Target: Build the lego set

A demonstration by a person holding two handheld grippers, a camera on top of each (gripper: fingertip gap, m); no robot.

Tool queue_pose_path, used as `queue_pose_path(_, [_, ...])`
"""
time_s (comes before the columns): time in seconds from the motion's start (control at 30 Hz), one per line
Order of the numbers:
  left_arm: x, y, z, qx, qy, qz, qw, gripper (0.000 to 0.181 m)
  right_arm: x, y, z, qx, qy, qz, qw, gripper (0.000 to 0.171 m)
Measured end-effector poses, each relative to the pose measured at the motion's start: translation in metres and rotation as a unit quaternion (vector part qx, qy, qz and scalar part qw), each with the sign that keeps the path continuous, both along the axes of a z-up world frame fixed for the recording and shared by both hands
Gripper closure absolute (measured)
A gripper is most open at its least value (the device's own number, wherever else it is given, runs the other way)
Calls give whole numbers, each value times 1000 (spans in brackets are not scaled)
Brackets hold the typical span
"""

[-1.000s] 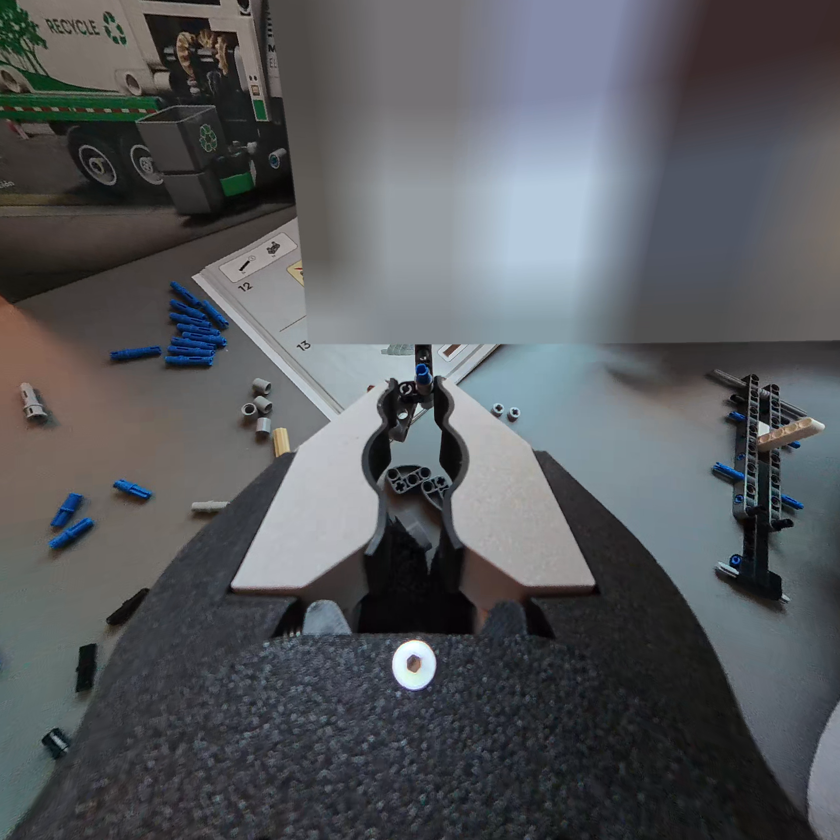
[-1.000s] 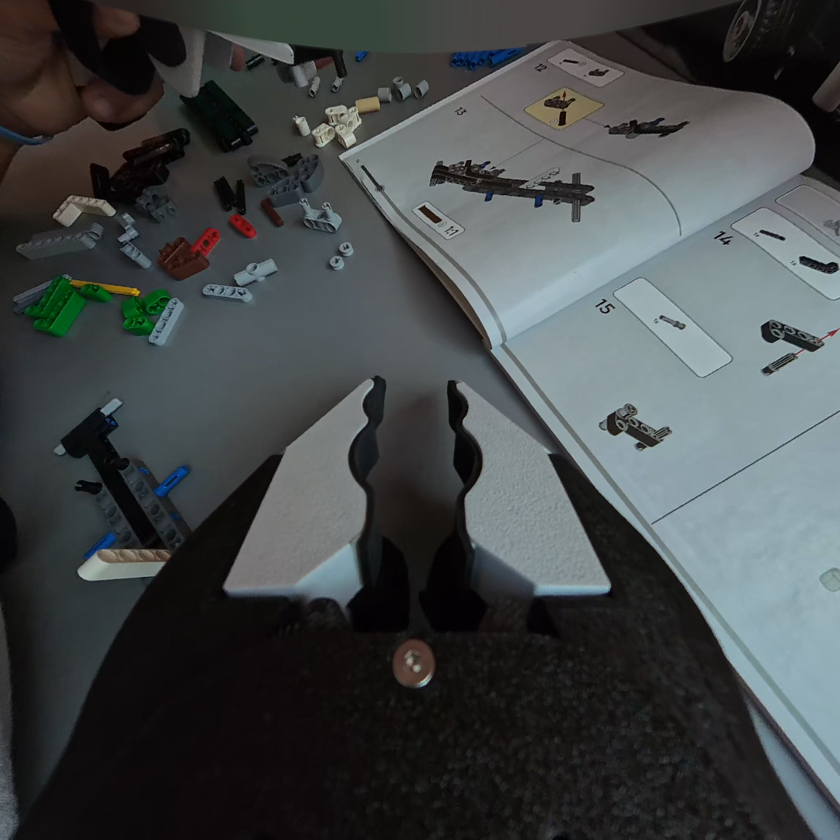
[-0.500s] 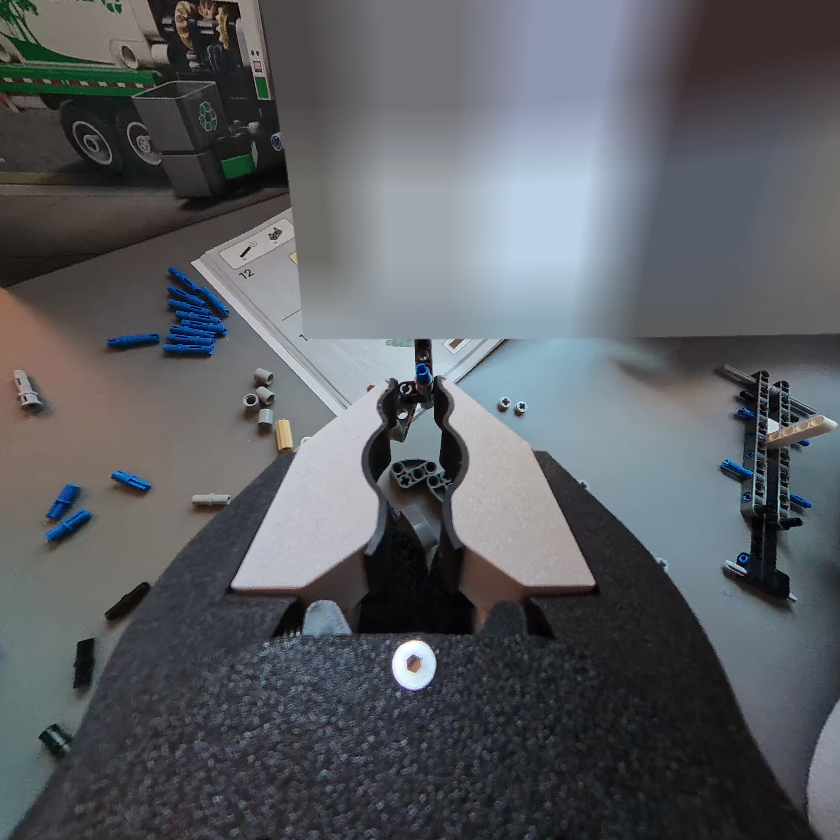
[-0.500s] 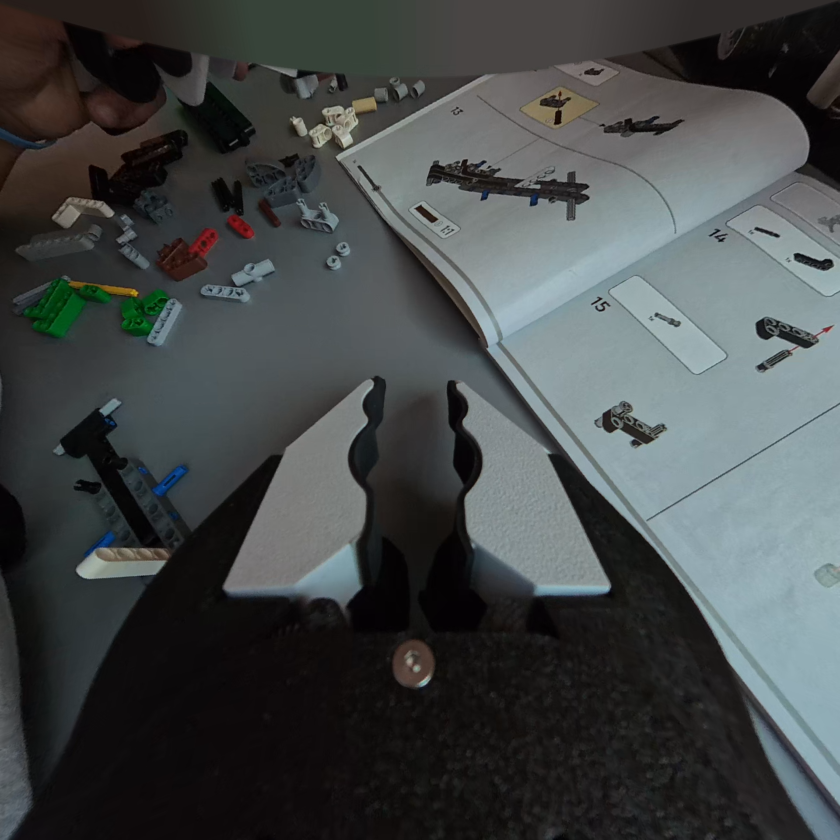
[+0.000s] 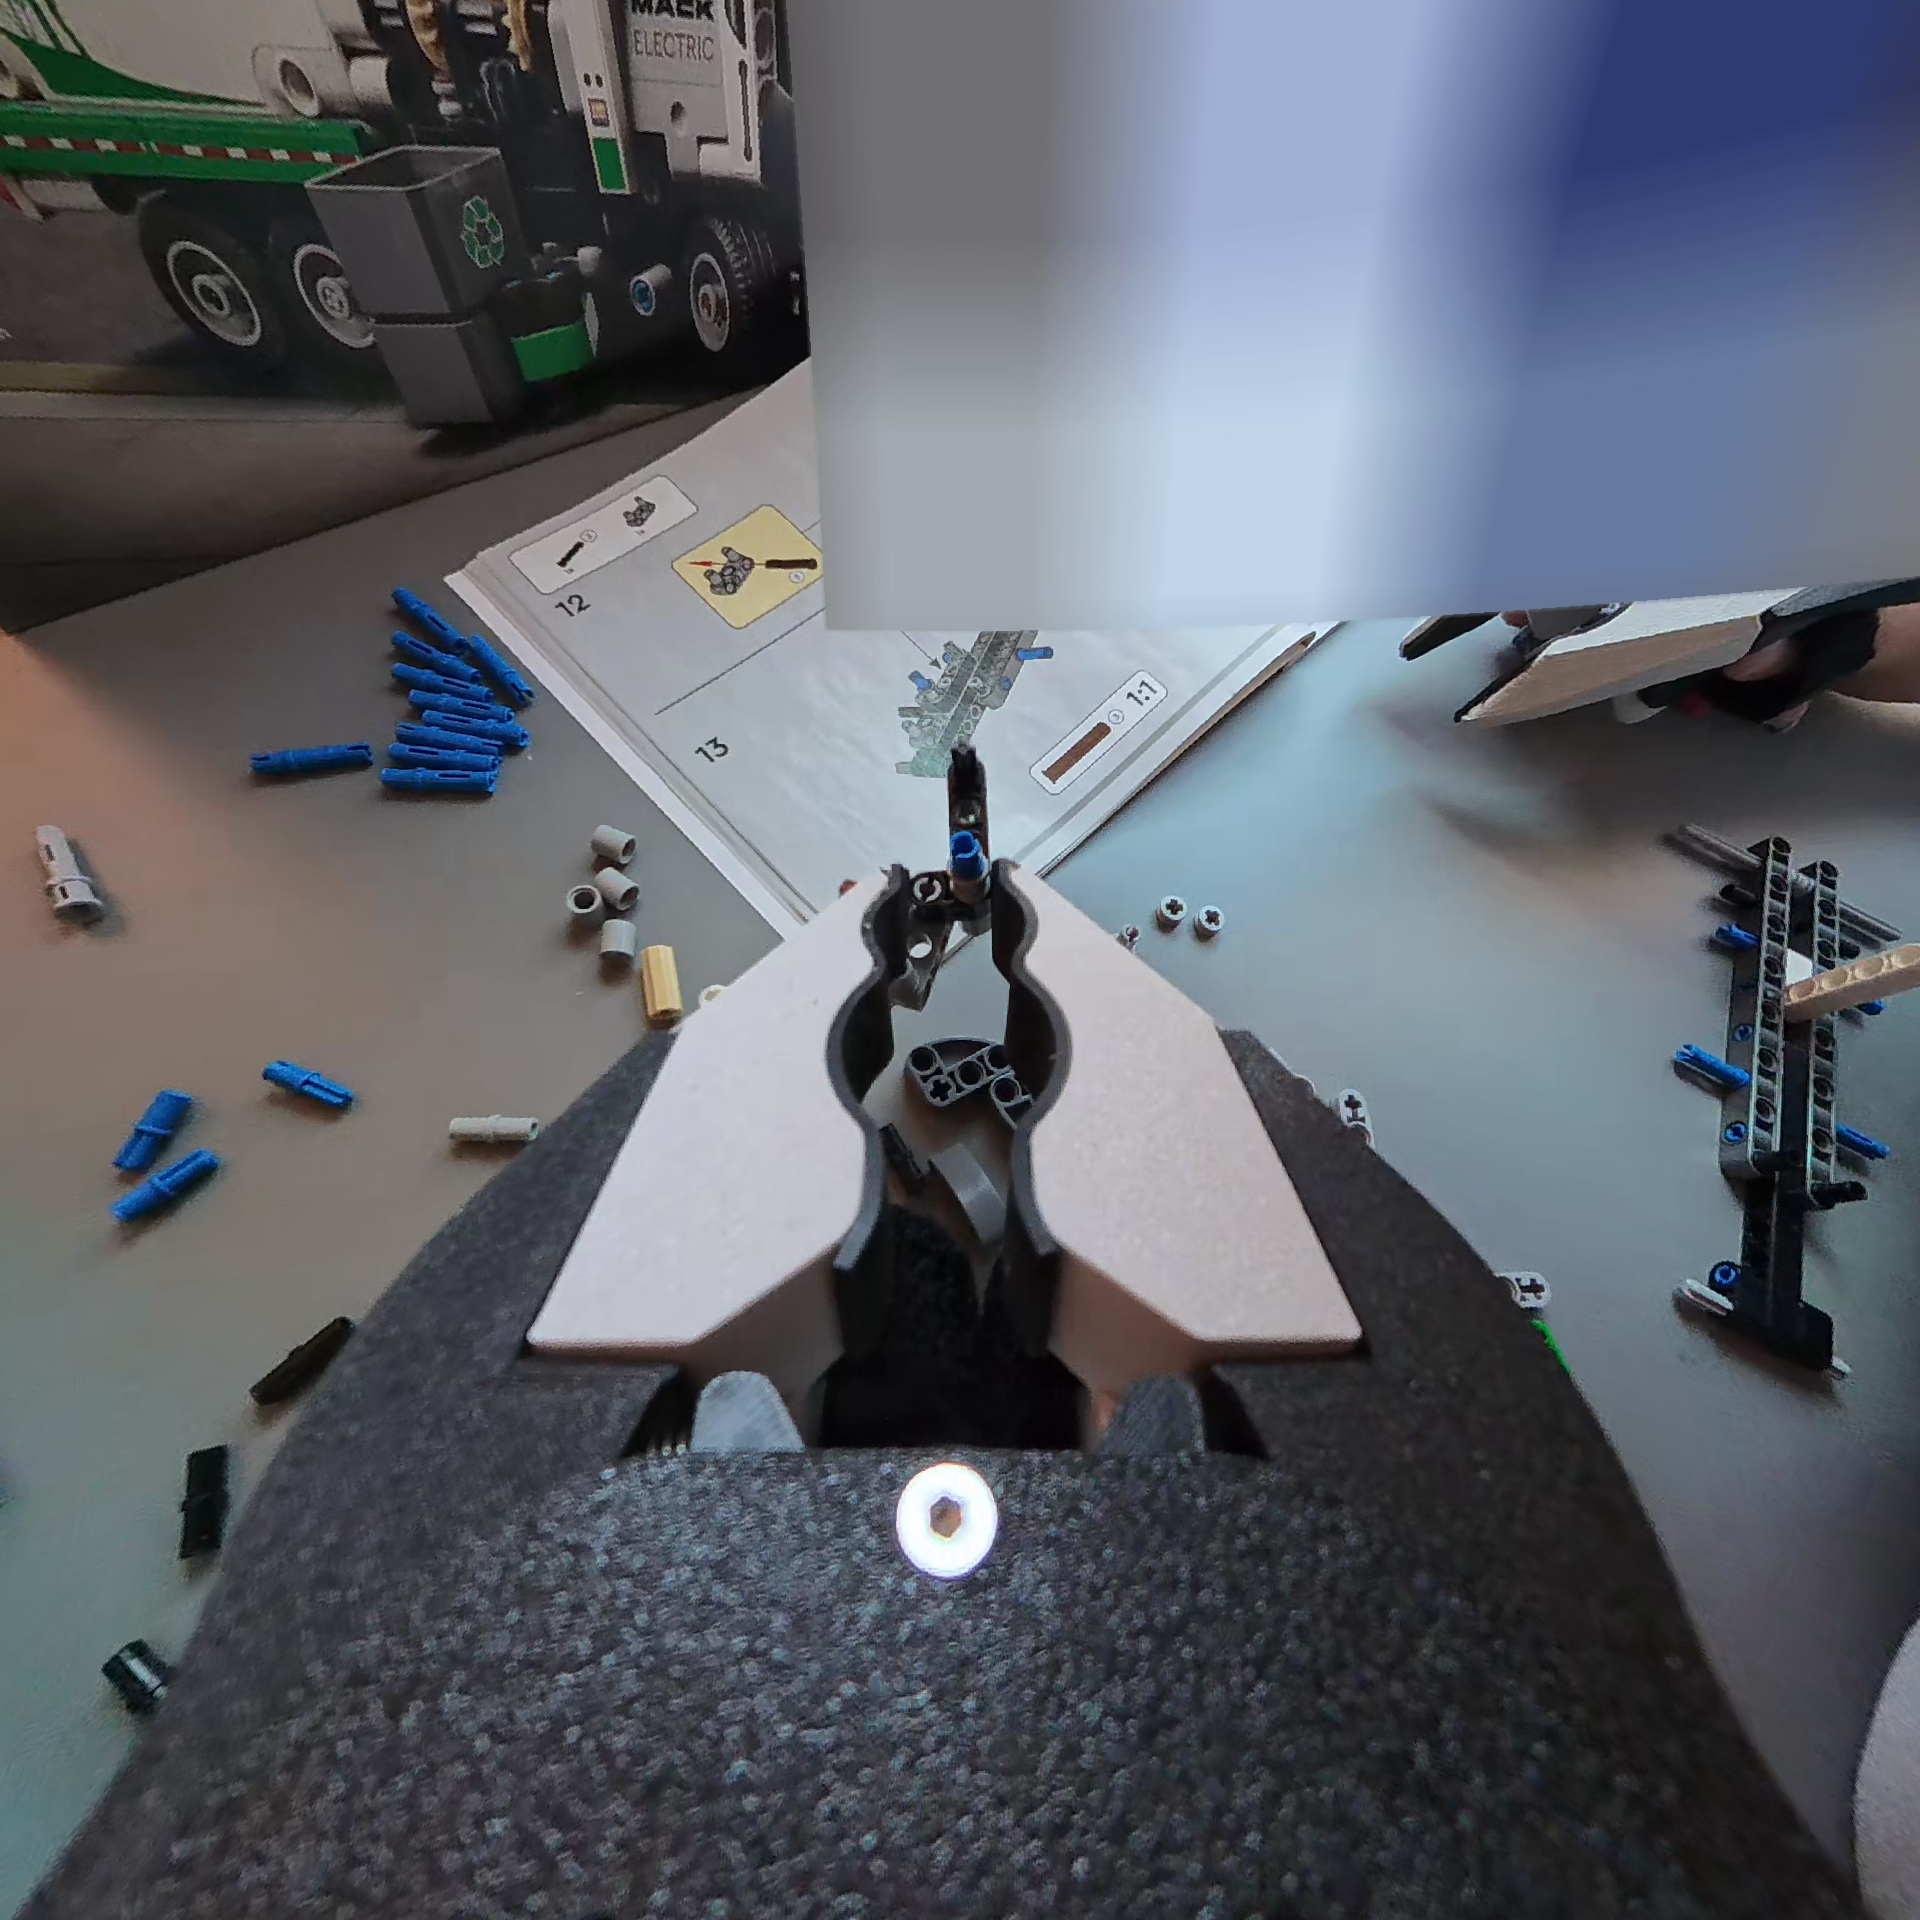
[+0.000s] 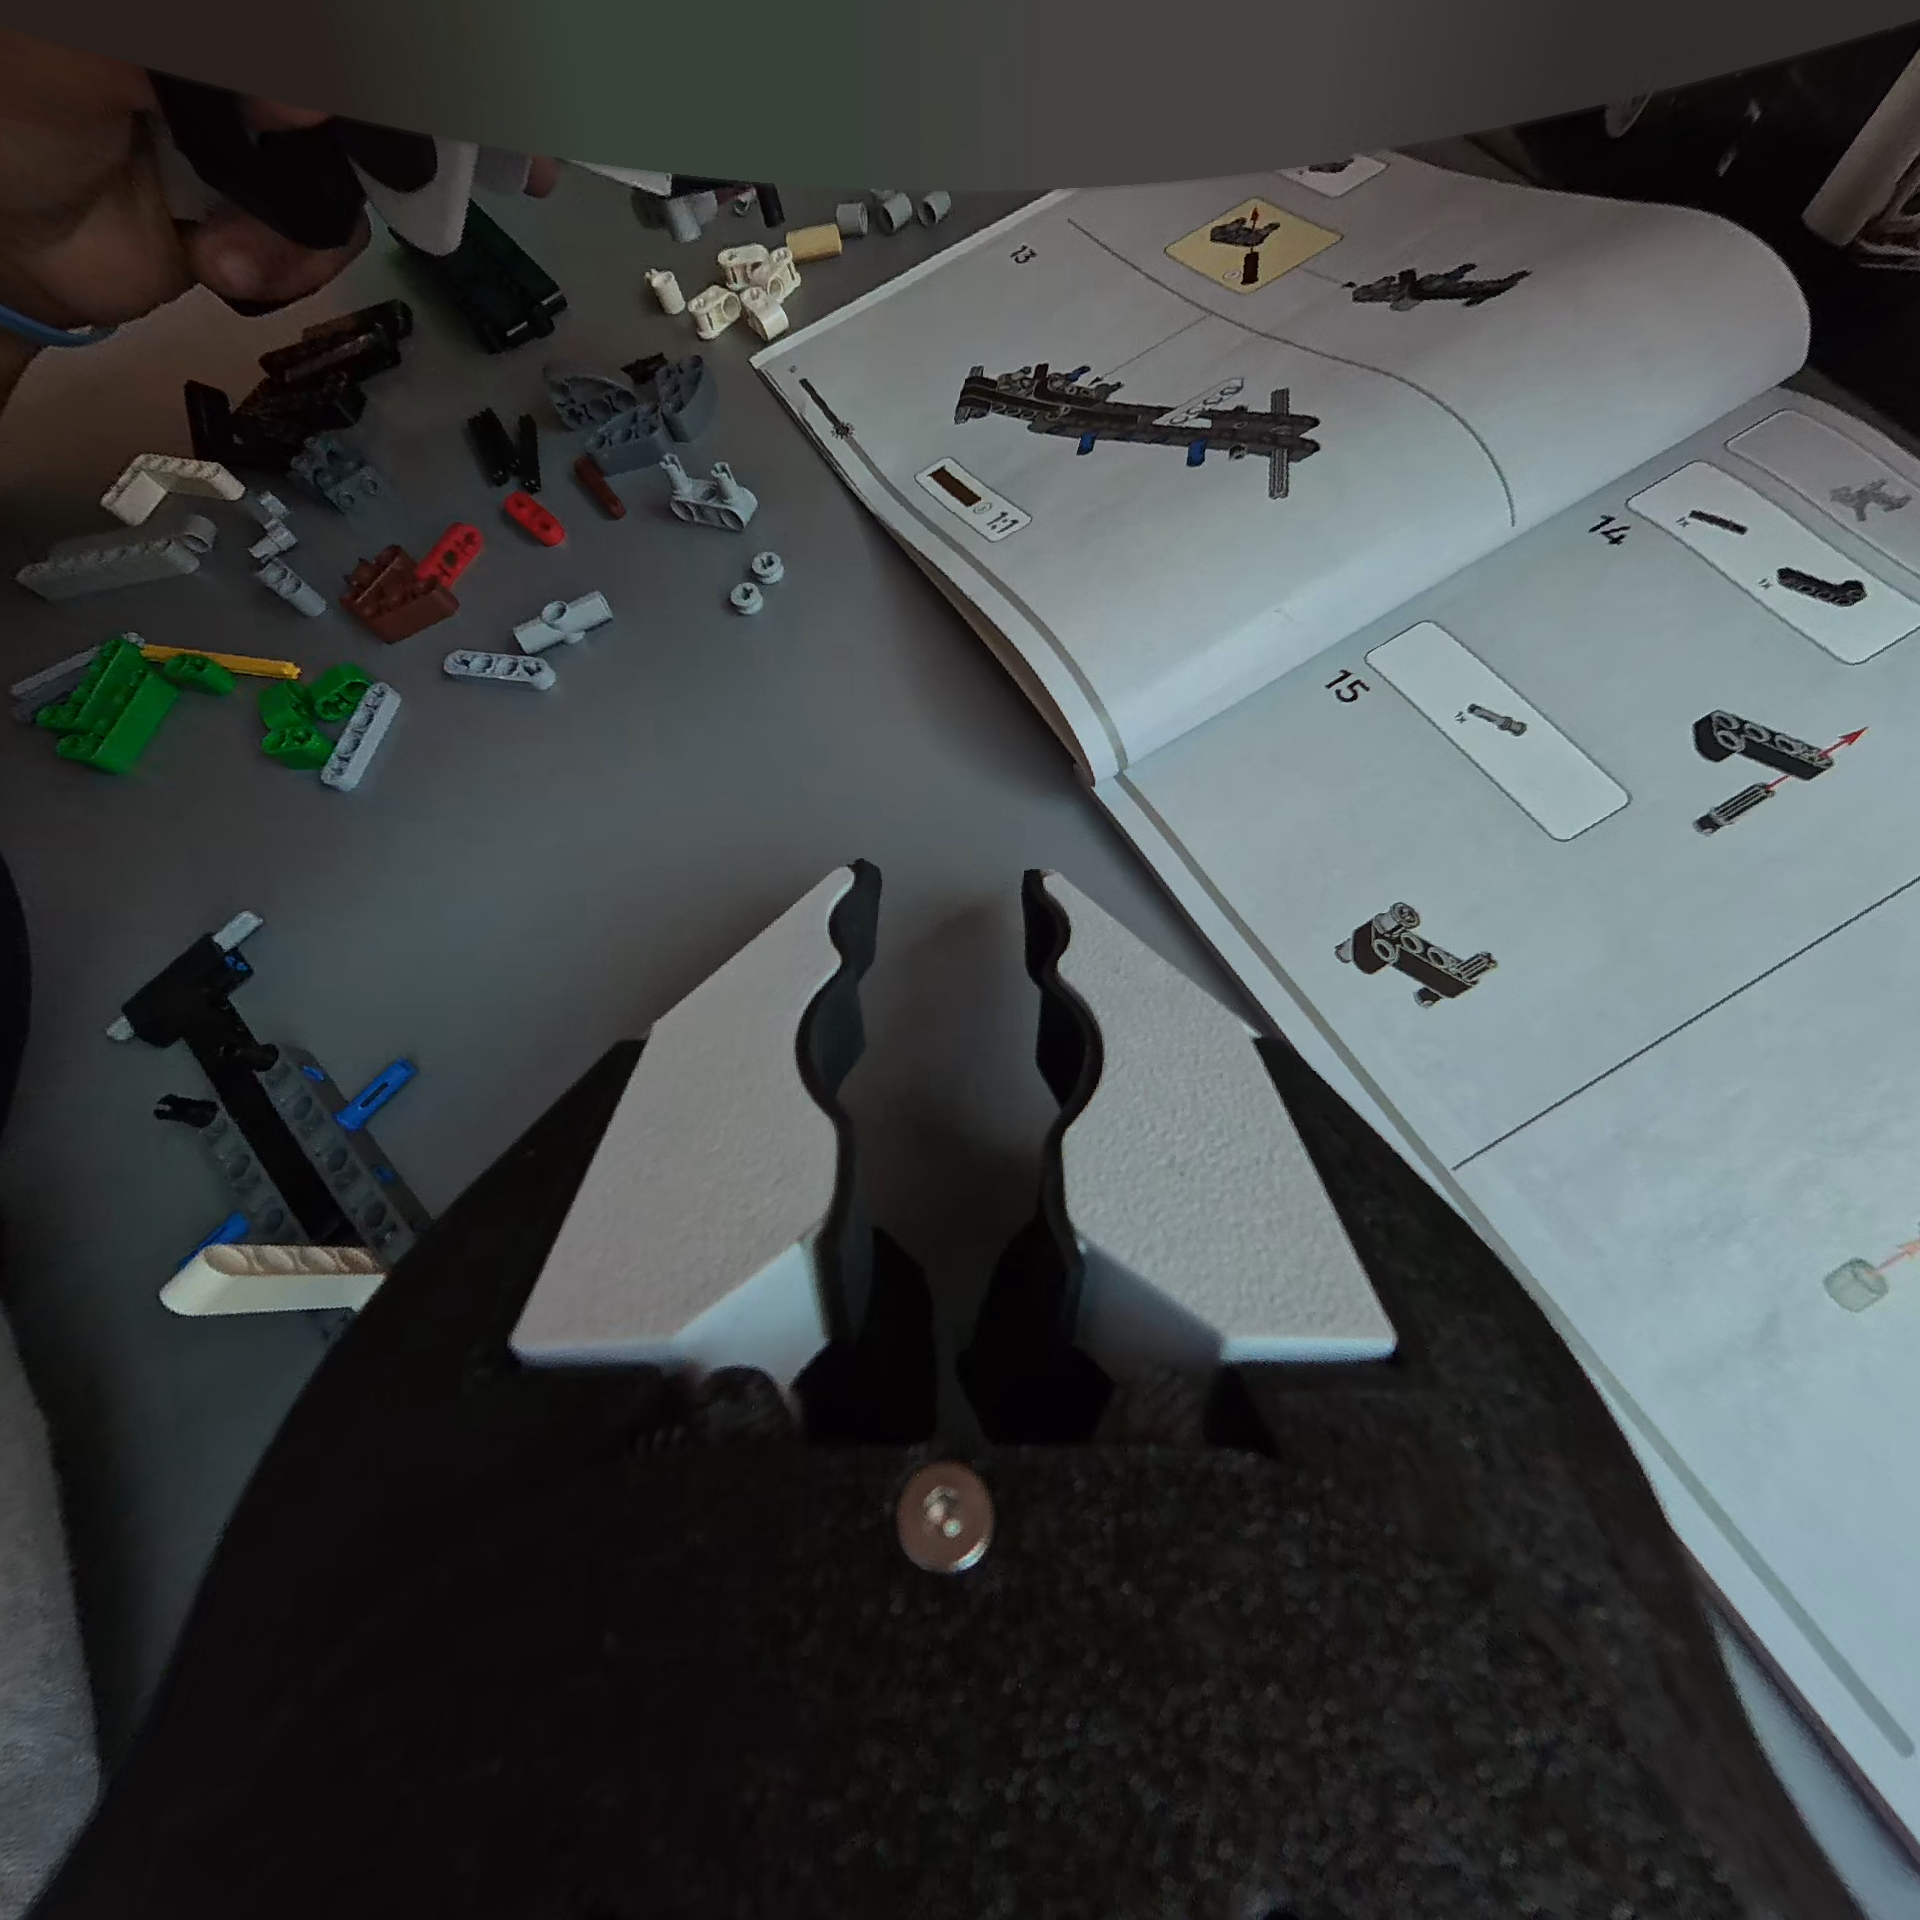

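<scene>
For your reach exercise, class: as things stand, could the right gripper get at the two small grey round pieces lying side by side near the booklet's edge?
Probably yes. The right gripper is open and holds nothing, and bare grey table lies between it and the two grey round pieces. The instruction booklet lies off to one side.

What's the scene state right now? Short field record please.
left gripper: shut on small black lego sub-assembly with blue pin, held above the table
right gripper: open, empty, over bare grey table
open paper instruction booklet: lies flat to the right of the right gripper
long black-and-grey lego beam frame with tan beam: on the table, untouched
pile of blue lego pins: beside the booklet's corner
</scene>
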State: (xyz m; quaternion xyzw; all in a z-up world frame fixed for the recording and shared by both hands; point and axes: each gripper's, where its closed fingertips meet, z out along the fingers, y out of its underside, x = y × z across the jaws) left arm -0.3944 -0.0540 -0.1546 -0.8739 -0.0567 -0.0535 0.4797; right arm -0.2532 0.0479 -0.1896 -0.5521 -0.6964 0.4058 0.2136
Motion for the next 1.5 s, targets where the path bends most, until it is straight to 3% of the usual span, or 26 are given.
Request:
queue_pose_path(0.5, [3,1,4,-3,48,-2,999,168,0,1,-4,33,-3,-1,999,146])
queue_pose_path(0.8, [18,5,9,1,89,-24,996,167,-1,1,11,36,46,-2,998,146])
queue_pose_path(0.97, [51,5,54,85,112,-48,989,168,-1,-16,37,81,150,33,985,146])
queue_pose_path(1.03, [71,4,68,122,116,-70,983,167,1,-21,50,131,191,44,972,157])
queue_pose_path(1.13, [107,-6,59,95,111,-124,981,167,-3,-6,81,179,281,-49,942,171])
queue_pose_path(1.33, [172,-49,31,4,125,-221,967,167,5,-17,72,146,193,-58,969,163])
queue_pose_path(1.5, [199,-48,14,-5,75,-239,968,167,24,-23,76,111,167,-86,976,164])
